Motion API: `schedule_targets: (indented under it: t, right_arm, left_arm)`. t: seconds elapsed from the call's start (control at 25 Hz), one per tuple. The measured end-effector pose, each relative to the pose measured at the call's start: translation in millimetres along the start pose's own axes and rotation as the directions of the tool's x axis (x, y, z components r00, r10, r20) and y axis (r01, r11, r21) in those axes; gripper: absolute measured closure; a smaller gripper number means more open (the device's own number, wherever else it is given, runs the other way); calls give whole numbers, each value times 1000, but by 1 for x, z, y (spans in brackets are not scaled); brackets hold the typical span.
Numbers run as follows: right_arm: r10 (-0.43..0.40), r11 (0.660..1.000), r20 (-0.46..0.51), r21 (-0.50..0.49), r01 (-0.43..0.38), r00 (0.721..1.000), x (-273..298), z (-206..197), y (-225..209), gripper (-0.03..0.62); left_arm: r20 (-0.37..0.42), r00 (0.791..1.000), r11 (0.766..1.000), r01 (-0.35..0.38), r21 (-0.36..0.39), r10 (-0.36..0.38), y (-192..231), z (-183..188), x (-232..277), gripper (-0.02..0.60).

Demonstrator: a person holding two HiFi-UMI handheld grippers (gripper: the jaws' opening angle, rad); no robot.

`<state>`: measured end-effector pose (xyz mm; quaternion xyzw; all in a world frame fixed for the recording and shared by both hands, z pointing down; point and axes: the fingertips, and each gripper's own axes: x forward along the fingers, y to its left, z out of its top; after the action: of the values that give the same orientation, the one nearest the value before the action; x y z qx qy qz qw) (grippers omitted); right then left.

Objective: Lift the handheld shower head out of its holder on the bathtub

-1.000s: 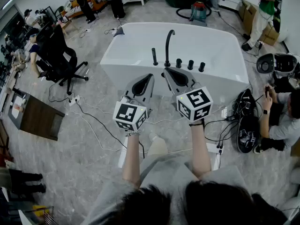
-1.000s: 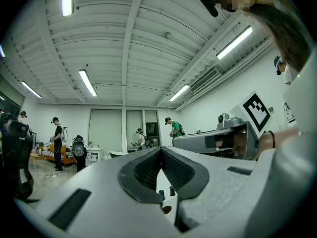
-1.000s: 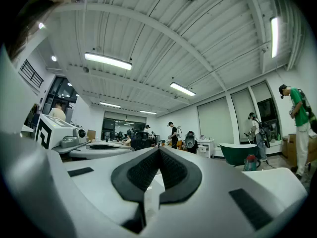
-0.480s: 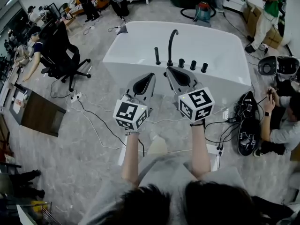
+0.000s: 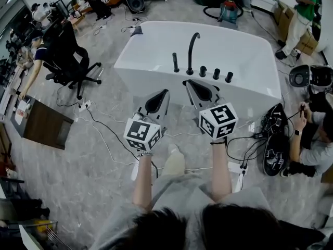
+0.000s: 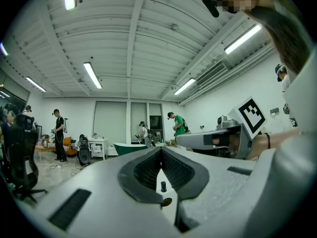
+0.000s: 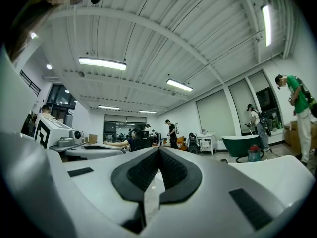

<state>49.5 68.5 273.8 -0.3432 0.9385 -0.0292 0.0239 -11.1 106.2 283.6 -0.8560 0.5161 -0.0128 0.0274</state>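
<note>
The white bathtub (image 5: 250, 61) stands ahead of me in the head view. On its near rim the black handheld shower head (image 5: 175, 62) stands upright in its holder, left of the tall curved spout (image 5: 191, 48) and three black knobs (image 5: 216, 73). My left gripper (image 5: 165, 92) and right gripper (image 5: 188, 82) hover side by side in front of the tub wall, short of the rim. Both are shut and hold nothing. The left gripper view shows its pads (image 6: 148, 170) meeting at the tip, and the right gripper view shows its pads (image 7: 173, 170) likewise closed.
A black office chair (image 5: 65, 56) and a brown cabinet (image 5: 41, 126) stand at the left. Cables and a power strip (image 5: 238, 165) lie on the marble floor. A person sits at the right (image 5: 312, 134) beside a black bag (image 5: 273, 137). More people stand far back.
Both grippers have sunk a little and drawn slightly back from the tub. Their jaws have stayed closed. The shower head has not moved.
</note>
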Motion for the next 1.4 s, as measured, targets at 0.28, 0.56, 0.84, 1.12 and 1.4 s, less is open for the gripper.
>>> schedule_targets:
  t: [0.28,0.56,0.84,1.12,1.4]
  right_arm:
    - [30,999,-26,-16,-31,999,39,-8,-22,594]
    - [19,1000,-39,-6,-19,999,86,-9,-60,594]
    - [7,1000,-61,-8,-7,998,137,-8,-85,594]
    - [-17,1000,-81,-22,15,997,179,-20,-107,594]
    - [-46,999,-88,-21,45,995,223,-25,-122,594]
  left_arm:
    - [6,1000,1000,-7,-21,7,28,-7,41,575]
    - [-3,1000,1000,11,-28,-11,66,-10,87,575]
    - [-13,999,998,41,-48,-42,105,-13,127,575]
    - [-18,996,995,81,-62,-82,140,-29,161,575]
    - [-31,992,990,118,-74,-121,177,-41,183,575]
